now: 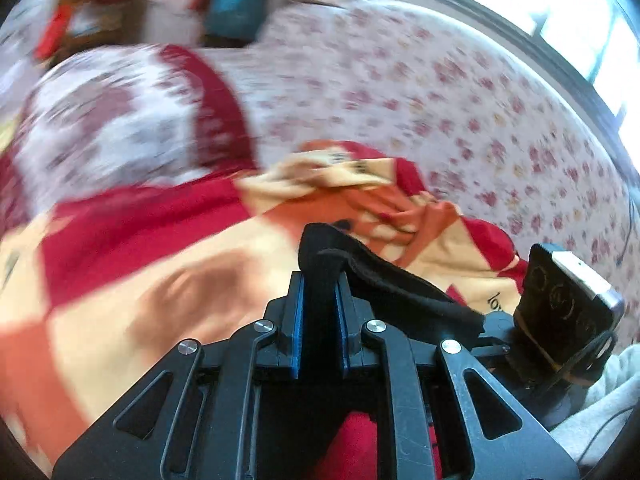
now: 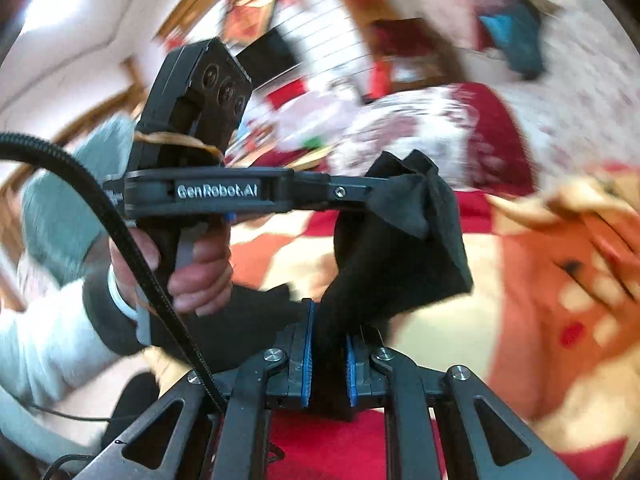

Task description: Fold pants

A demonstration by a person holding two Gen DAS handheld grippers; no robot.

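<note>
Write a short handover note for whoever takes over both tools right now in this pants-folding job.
Left tool: shut on the black pants.
Right tool: shut on the same pants; the left tool is seen pinching another part of the fabric.
The pants hang bunched between both tools above the red, orange and cream blanket.
Done: both ends gripped and lifted.
Left: spread the pants, lay them flat, fold.

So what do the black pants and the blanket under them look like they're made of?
Black pants: soft matte fabric, maybe knit; it drapes limply and bunches between both grippers. Blanket: plush-looking fleece in red, orange and cream blocks, with soft folds, though blur hides the weave.
</note>
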